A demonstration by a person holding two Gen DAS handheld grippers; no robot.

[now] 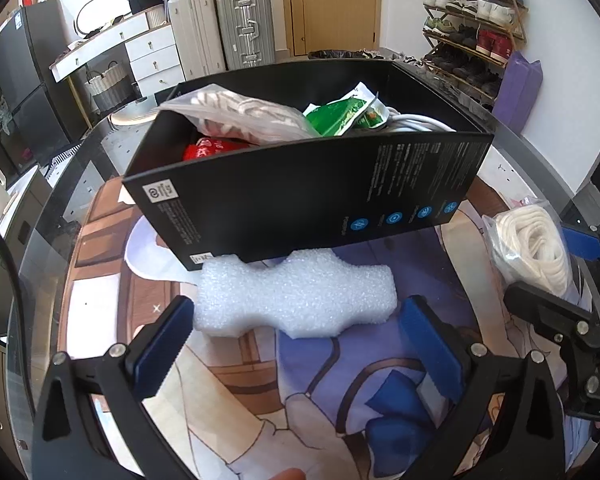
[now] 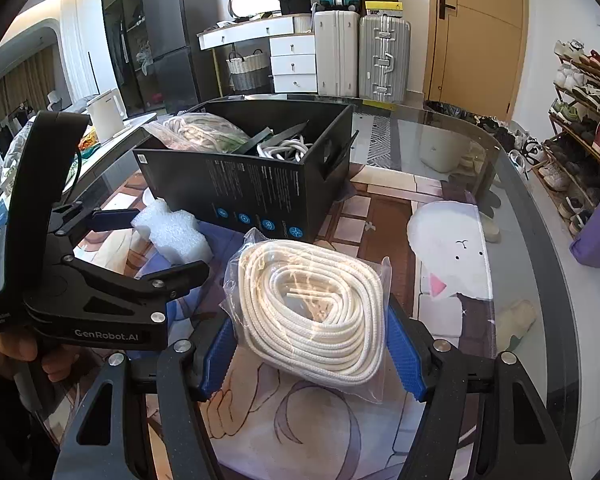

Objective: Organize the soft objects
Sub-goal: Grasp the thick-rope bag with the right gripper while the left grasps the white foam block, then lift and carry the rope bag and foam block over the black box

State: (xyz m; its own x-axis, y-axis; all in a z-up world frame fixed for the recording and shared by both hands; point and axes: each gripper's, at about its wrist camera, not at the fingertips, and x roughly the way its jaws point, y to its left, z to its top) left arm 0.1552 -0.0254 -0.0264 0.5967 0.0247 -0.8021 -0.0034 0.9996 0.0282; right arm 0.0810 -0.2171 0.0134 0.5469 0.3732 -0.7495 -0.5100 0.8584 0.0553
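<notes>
Soft goods, partly boxed: two pieces left on the mat.

We count one black box (image 1: 300, 184) already holding a bagged cord bundle (image 1: 236, 114), one green packet (image 1: 340, 114), one red packet (image 1: 208, 148) and one loose white cable (image 2: 286, 148). Outside it we count one white foam block (image 1: 296, 300), lying on the printed mat (image 1: 340, 380) just against the box's near wall, and one bagged white rope coil (image 2: 312, 320), near the box's corner. Our left gripper (image 1: 296, 356) stands wide with nothing held, the foam just ahead of its pads. Our right gripper (image 2: 312, 344) holds the rope bag between its blue pads. We judge the sorting past halfway.
</notes>
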